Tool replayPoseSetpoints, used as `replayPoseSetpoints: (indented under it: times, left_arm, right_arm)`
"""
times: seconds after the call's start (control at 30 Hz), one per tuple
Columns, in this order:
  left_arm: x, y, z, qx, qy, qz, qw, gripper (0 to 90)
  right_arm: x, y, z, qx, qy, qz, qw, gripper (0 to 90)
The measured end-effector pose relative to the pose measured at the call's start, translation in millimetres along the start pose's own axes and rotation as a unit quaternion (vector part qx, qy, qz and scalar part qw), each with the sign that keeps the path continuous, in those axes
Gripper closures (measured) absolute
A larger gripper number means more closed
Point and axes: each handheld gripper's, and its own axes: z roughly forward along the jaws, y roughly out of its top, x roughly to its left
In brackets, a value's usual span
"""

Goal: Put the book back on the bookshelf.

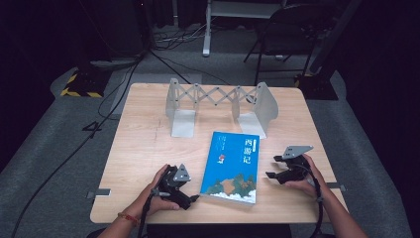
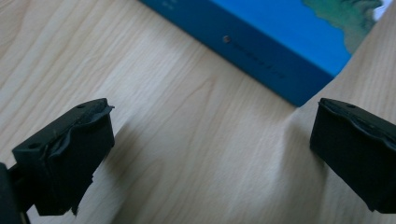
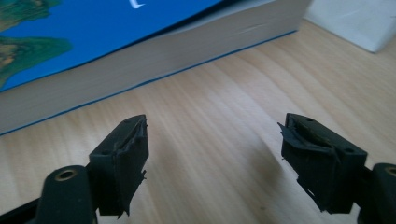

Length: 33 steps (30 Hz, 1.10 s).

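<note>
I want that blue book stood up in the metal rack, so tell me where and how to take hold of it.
The blue book lies flat, cover up, between both open grippers. Probably best to take it by its long edges: the right gripper comes in level at the thick page edge, the left gripper at the spine. Its flat pose leaves no gap beneath, so one edge likely needs tipping up first.

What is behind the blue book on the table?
Behind the blue book stands an extendable metal book rack with nothing in it, on the wooden table. The tabletop beneath the book is covered, so nothing there can be seen.
</note>
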Motion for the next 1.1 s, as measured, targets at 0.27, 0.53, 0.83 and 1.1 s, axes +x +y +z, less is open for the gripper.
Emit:
replayPoseSetpoints:
  times: [0.27,0.53,0.83,1.1]
  left_arm:
    - [-4.2,4.9,5.5,-0.005,-0.003,0.003,1.0,0.2]
    - [-2.1,9.0,8.8,-0.004,-0.008,0.009,0.9999,0.1]
    - [0.9,9.6,9.1,-0.004,-0.016,0.02,0.9997,0.2]
    - [3.2,9.4,9.0,-0.005,-0.021,0.024,0.9995,0.2]
  right_arm:
    - [21.5,12.5,9.6,0.011,0.019,-0.037,0.9991,24.8]
    - [31.6,17.7,16.7,0.022,0.023,-0.054,0.9981,24.9]
    - [33.6,19.3,13.4,0.011,0.016,-0.06,0.998,25.2]
    - [32.5,19.9,9.3,-0.002,0.018,-0.056,0.9983,26.6]
